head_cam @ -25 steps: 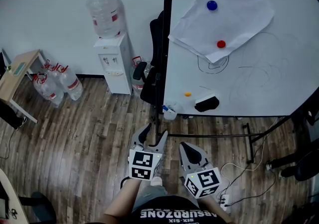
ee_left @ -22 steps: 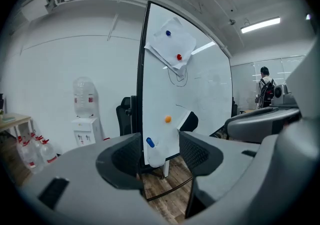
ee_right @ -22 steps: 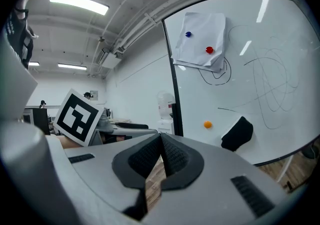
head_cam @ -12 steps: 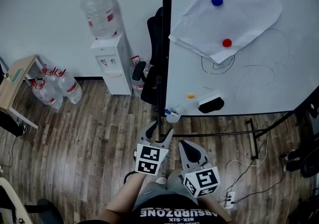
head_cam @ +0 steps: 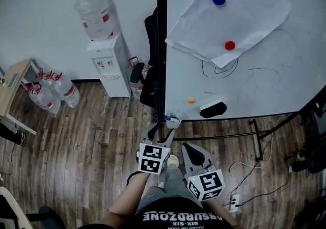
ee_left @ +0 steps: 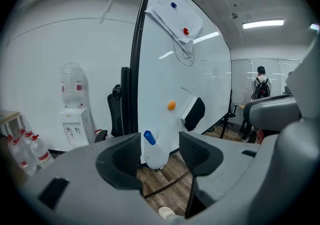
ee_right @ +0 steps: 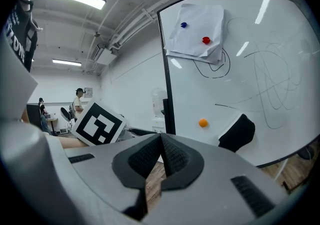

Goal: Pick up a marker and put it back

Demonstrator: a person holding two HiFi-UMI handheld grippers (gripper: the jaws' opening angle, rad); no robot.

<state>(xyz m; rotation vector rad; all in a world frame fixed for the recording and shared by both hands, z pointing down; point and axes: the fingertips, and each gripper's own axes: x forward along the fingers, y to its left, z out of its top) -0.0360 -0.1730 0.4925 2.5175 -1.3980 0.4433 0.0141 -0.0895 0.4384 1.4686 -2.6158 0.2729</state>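
A blue-capped marker [ee_left: 149,137] stands in a small white cup [ee_left: 156,155] at the whiteboard's lower left corner; in the head view the cup [head_cam: 172,119] sits just beyond my left gripper [head_cam: 160,134]. That gripper is open, and in the left gripper view the cup and marker show in the gap ahead of its jaws [ee_left: 160,153], apart from them. My right gripper [head_cam: 190,148] is held lower and to the right, shut with nothing between its jaws [ee_right: 161,140].
The whiteboard [head_cam: 244,80] carries a sheet of paper [head_cam: 229,14] under blue and red magnets, an orange magnet [head_cam: 191,101] and a black eraser [head_cam: 212,109]. A black office chair [head_cam: 145,78], a water dispenser [head_cam: 107,65] and spare bottles [head_cam: 51,93] stand left. Cables [head_cam: 239,192] lie on the floor.
My left gripper has moved forward toward the white cup with the marker. The right gripper has barely moved. The head view has shifted slightly.
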